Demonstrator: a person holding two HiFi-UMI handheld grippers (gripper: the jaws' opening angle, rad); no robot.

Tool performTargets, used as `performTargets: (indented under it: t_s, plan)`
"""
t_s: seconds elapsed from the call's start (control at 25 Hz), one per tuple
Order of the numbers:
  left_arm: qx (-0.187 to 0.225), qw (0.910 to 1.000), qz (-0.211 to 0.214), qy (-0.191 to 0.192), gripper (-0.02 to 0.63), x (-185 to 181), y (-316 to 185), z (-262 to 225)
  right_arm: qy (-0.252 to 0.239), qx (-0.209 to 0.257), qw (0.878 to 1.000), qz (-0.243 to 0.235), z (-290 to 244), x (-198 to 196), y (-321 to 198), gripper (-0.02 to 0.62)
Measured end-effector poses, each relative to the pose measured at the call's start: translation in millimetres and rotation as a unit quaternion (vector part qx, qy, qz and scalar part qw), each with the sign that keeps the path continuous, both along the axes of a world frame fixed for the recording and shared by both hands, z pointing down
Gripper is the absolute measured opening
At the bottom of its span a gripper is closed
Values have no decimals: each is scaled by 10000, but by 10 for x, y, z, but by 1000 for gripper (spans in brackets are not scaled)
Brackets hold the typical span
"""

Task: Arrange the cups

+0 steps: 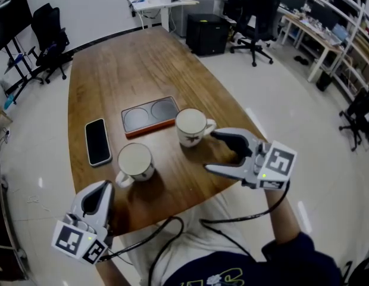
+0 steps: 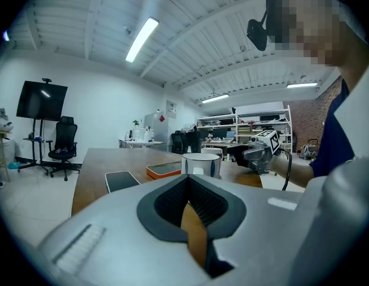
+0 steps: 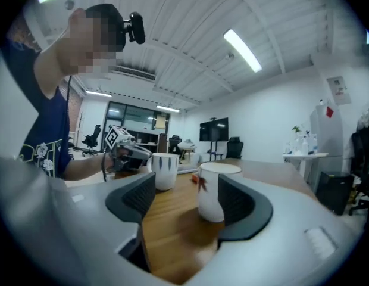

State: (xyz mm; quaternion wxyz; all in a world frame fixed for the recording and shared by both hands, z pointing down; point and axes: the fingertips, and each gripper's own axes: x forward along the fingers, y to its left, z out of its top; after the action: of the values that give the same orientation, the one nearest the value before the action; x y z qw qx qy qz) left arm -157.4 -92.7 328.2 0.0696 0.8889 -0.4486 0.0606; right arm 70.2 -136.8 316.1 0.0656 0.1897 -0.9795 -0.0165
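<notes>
The right gripper (image 1: 211,151) is holding its jaws spread at the table's (image 1: 131,70) near edge. Its own view is showing what the head view is not: the red-leaf cup (image 3: 215,189) is standing on the wood ahead of the gap, close by one pad but not pressed. The left gripper (image 1: 102,190) is holding its jaws pressed together on nothing. Just beyond it, the blue-marked cup (image 1: 135,159) is turning its handle toward it. From above, both cups are showing only pale insides. Farther on, a phone (image 1: 97,142) is lying flat at the left, and an orange-rimmed tray (image 1: 149,130) with two round hollows is sitting just behind the red-leaf cup.
</notes>
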Motion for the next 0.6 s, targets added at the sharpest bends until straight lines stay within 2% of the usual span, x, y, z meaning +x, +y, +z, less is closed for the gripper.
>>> performTargets:
  t_s: [0.08, 0.16, 0.2, 0.32, 0.4, 0.6]
  plan:
    - [2, 10000, 8, -8, 3, 0, -1, 1, -249, 204, 9986, 431, -66, 139, -141, 346]
    - [3, 10000, 4, -11, 3, 0, 0, 4, -268, 123, 9975, 639, -48, 216, -302, 409]
    - [3, 10000, -3, -9, 3, -1, 1, 5, -194, 13, 9978, 634, -16, 212, -377, 467]
    - [2, 10000, -10, -6, 3, -1, 6, 7, 199, -301, 9984, 441, 110, 82, -553, 581]
    - [10, 10000, 2, -8, 3, 5, 7, 3, 317, -369, 9981, 367, 153, -6, -659, 581]
    - [31, 10000, 16, -14, 3, 22, 10, -13, 206, -517, 9980, 300, 159, -144, -896, 576]
